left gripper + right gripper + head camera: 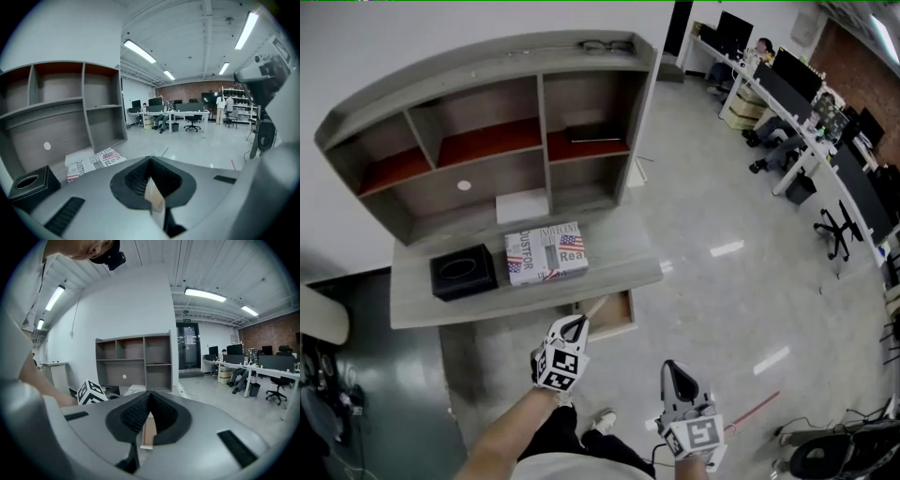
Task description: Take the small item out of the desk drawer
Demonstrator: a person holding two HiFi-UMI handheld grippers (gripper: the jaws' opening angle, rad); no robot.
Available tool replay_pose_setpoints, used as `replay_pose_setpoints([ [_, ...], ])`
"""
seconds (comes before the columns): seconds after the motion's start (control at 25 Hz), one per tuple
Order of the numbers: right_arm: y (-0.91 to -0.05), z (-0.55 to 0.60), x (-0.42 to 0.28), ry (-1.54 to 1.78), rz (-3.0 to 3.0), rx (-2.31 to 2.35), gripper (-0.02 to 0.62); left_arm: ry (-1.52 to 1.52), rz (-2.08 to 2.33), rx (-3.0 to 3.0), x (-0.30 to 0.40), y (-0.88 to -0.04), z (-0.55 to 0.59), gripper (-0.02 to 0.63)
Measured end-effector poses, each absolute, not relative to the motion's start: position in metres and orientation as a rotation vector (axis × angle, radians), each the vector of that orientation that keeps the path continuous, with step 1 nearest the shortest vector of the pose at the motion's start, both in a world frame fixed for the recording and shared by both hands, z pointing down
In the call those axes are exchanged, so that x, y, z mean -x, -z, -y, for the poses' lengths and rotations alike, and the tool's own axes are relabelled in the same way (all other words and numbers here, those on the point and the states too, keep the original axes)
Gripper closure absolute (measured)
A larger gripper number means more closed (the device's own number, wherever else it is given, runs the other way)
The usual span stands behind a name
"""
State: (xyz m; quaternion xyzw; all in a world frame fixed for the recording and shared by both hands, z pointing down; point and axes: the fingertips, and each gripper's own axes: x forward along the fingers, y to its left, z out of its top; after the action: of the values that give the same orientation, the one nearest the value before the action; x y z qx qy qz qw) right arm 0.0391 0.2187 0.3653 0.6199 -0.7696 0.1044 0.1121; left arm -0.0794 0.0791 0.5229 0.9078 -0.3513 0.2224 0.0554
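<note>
Below the grey desk's front edge (pixel 609 274), the wooden drawer (pixel 622 317) stands pulled out. I cannot make out any small item in it. My left gripper (pixel 579 324) hangs just in front of the drawer's left side, pointing at it, with its jaws shut. In the left gripper view the jaws (pixel 150 163) meet, showing only a tan strip low between them. Lower right, my right gripper (pixel 674 372) is away from the desk over the floor. Its jaws (pixel 150 397) also look closed together and carry nothing.
On the desktop sit a black box (pixel 462 271) and a newspaper-print box (pixel 546 253), under a shelf hutch (pixel 487 141) with glasses (pixel 605 44) on top. Office desks and chairs (pixel 806 122) line the far right. The person's feet (pixel 600 422) stand below the drawer.
</note>
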Motion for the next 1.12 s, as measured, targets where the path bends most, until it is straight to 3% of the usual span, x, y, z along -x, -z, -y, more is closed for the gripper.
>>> replay_pose_setpoints([
  [1.12,-0.274,-0.186,-0.074,-0.010,2.305,-1.978,0.574,0.055,1.343,-2.791,0.201,-0.299,-0.072,0.588],
])
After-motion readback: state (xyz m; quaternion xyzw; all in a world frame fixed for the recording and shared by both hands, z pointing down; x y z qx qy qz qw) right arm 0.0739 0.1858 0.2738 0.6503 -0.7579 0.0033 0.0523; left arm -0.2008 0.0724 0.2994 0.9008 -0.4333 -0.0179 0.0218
